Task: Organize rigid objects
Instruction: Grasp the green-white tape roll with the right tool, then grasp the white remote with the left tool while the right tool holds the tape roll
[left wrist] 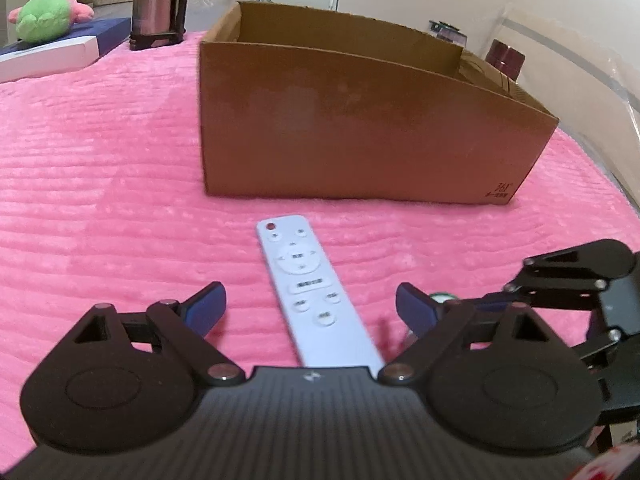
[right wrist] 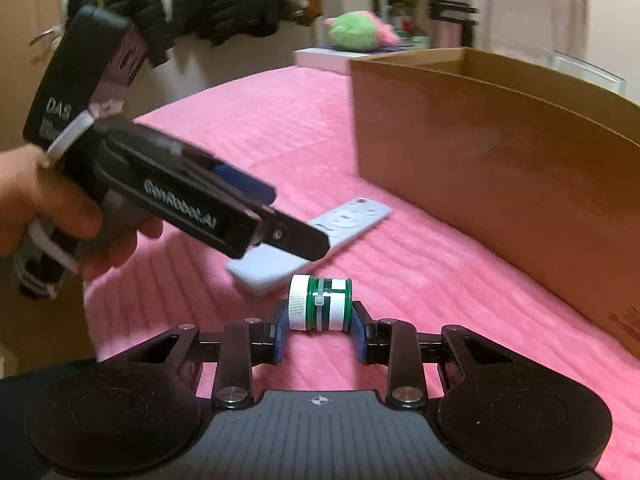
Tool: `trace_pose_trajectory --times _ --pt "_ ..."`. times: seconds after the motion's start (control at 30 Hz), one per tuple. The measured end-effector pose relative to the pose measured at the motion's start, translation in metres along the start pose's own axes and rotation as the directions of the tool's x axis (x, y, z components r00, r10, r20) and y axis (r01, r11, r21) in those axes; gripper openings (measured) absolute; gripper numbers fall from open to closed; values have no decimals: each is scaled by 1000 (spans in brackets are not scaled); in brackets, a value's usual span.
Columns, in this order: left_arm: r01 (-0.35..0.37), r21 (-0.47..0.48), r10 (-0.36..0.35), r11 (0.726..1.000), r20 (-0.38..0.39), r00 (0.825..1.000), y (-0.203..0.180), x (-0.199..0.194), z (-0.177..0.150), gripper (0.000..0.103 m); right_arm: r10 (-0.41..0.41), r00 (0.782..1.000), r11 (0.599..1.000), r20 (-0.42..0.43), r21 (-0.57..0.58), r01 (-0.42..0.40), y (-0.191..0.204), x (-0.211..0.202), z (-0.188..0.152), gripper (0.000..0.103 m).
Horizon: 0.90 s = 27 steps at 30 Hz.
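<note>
Left fingers (left wrist: pixel 311 308) spread wide, straddling white remote (left wrist: pixel 308 284); right fingers (right wrist: pixel 320 330) clamped on green jar (right wrist: pixel 320 304).

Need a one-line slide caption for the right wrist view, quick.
Right gripper shut on a green-and-white jar on the pink blanket, cardboard box ahead.

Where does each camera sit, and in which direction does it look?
Left wrist view: sits on the left hand-held gripper, looks down its open fingers at the white remote and cardboard box; the right hand-held gripper shows at the right edge.
Right wrist view: sits on the right hand-held gripper, which is closed on a small green jar; the person's hand holding the left gripper shows on the left.
Shared: remote, box, pink blanket, plush toy.
</note>
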<state>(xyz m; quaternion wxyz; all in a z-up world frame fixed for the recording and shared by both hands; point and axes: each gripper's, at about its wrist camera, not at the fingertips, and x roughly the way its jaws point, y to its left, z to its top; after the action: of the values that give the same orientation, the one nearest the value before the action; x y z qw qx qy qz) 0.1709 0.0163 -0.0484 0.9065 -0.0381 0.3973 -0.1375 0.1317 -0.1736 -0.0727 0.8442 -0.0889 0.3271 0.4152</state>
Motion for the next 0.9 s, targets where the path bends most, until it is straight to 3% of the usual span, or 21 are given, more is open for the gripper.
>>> trace_pose_trajectory --times 0.17,0.3,0.63,0.9 --pt "-48 29 49 998 -33 998 -10 15 2 71 -96 995 995 -2 35 96 -14 -12 -2 28" --pt "-63 38 64 997 -35 997 -13 20 1 67 -162 987 984 6 79 161 -24 -21 -6 28" --pt "-71 29 73 997 -54 996 -4 23 3 35 -221 975 965 16 151 216 -31 -36 -11 28" --pt "-52 77 57 996 -56 997 1 0 3 33 -243 969 956 40 178 232 -25 -50 -3 28"
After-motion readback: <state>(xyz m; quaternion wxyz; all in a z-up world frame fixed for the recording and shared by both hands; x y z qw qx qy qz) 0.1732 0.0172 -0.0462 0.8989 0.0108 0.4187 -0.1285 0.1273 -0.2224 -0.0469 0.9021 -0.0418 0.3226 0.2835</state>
